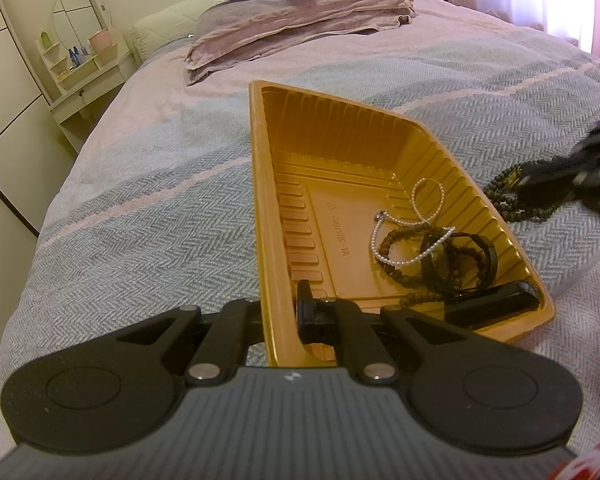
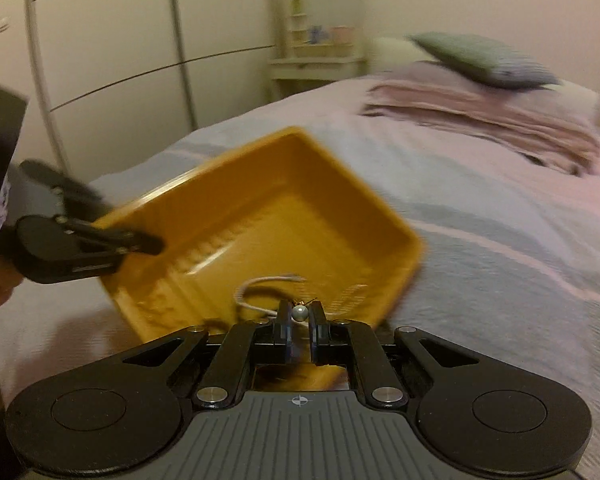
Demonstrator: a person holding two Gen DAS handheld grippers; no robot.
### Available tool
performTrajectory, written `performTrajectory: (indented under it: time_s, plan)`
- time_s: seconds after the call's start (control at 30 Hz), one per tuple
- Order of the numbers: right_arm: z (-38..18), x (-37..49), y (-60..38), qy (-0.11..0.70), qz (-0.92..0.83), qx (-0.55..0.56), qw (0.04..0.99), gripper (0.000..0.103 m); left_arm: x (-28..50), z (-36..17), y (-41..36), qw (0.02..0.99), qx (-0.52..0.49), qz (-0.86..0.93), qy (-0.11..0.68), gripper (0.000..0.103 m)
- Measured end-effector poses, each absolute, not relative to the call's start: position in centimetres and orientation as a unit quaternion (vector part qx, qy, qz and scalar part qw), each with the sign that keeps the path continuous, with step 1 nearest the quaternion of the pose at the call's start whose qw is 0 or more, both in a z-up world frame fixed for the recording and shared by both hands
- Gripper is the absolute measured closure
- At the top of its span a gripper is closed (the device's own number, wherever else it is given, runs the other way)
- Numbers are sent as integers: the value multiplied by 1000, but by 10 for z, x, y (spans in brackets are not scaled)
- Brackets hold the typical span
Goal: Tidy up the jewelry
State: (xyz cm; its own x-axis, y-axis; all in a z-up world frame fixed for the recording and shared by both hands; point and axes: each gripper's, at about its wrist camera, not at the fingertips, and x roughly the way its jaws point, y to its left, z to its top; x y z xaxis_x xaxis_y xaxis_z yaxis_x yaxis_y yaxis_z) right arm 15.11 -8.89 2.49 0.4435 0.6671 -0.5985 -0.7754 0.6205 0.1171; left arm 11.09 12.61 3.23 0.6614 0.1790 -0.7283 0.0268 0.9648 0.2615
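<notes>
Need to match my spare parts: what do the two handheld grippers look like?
Both the left gripper and right gripper are matte black, with a grey ribbed base plate bearing a small crosshair mark, round discs on either side, silver pivot pins on angled link arms, and narrow black fingers. No cables show.

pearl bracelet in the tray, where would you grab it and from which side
Take the pearl bracelet at its far loop, the open ring of beads lying alone on the bare floor of the yellow tray. Come from above, tongs straddling that single strand. Its near end is draped over the dark bead bracelet and the black band, so gripping there would likely drag those along.
</notes>
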Motion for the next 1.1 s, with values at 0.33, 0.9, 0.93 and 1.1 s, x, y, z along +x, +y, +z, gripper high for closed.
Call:
performTrajectory:
  time_s: [0.33,0.9,0.93,1.1]
  plan:
    - [9,158,-61,326,454,-59,827,91,112,30,127,902,126,42,411,98]
    - [-13,178,-241,341,192,4,920,43,111,30,127,903,124,42,408,98]
    - [-15,178,-249,344,182,5,921,43,111,30,127,904,124,42,408,98]
    - [-29,176,-272,357,150,-7,922,50,111,32,126,904,125,42,407,98]
